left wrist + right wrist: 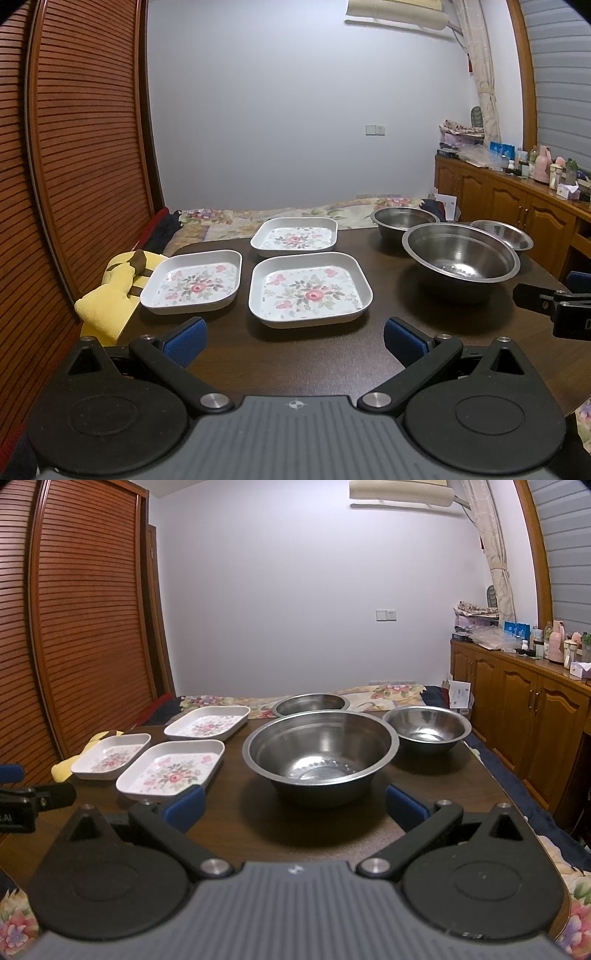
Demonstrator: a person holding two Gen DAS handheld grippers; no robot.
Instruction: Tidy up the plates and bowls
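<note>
Three square white plates with flower prints lie on the dark table (295, 350): a near one (309, 289), a left one (194, 282) and a far one (294, 236). Three steel bowls stand to the right: a large one (320, 753), a far one (311, 704) and a smaller right one (426, 728). My left gripper (294, 341) hovers open just before the near plate, nothing between its blue pads. My right gripper (294, 806) is open in front of the large bowl, holding nothing. Its tip also shows in the left wrist view (554, 301).
A yellow plush toy (110, 291) lies off the table's left edge beside a slatted wooden door (74, 147). A bed with a floral cover (295, 212) runs behind the table. Wooden cabinets (517, 709) with bottles line the right wall.
</note>
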